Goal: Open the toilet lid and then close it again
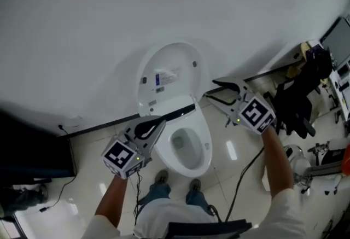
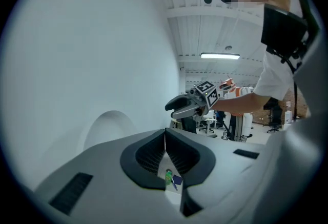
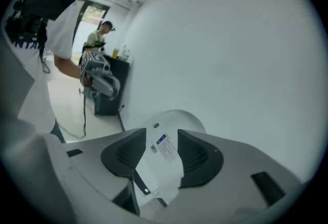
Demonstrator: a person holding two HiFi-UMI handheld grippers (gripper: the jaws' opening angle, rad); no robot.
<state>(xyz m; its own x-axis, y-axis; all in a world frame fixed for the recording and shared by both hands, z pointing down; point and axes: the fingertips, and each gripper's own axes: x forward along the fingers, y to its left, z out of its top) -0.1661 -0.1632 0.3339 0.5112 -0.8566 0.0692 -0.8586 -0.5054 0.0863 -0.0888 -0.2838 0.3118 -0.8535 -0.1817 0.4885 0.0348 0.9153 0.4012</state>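
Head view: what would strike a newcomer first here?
The white toilet sits in the middle, its lid standing open against the wall. A person stands before it with a gripper in each hand: the left gripper shut, at the bowl's left edge, and the right gripper open, just right of the lid.

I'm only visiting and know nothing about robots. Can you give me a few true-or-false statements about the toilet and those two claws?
1. The lid stands raised against the wall. True.
2. The right claw grips the lid. False: its jaws are apart, off to the lid's side, holding nothing.
3. The left claw is shut. True.
4. The seat is raised too. False: it lies down on the bowl.
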